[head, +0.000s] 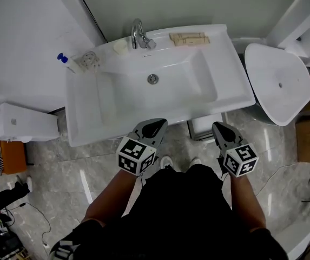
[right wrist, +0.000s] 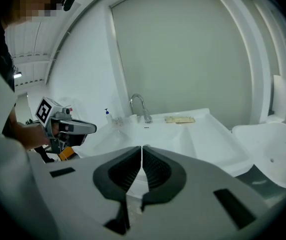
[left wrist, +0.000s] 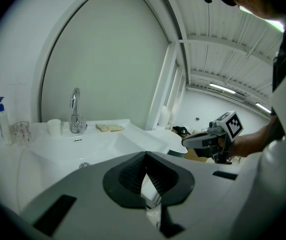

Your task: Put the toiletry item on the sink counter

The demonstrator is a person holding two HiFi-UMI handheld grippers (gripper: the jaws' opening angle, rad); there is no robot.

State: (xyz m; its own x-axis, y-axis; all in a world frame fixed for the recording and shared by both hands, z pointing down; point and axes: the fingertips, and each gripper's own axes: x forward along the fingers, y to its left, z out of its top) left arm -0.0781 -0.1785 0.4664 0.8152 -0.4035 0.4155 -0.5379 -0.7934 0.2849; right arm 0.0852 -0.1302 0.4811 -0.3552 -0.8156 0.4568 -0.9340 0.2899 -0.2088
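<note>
A white pump bottle with a blue top (head: 64, 59) stands on the back left corner of the white sink counter (head: 84, 110), beside a clear glass (head: 90, 60) and a white cup (head: 120, 46). A flat tan item (head: 189, 38) lies to the right of the faucet (head: 138, 35). My left gripper (head: 156, 124) and right gripper (head: 219, 128) hover side by side at the sink's front edge, both shut and empty. The left gripper view shows the bottle (left wrist: 3, 124) far left and the tan item (left wrist: 109, 127). The right gripper view shows the same bottle (right wrist: 108, 116).
A white toilet (head: 279, 83) stands to the right of the sink. A white box (head: 25, 124) sits on the floor at left, a cardboard box (head: 309, 137) at far right, and a small white bin (head: 206, 126) under the sink's front.
</note>
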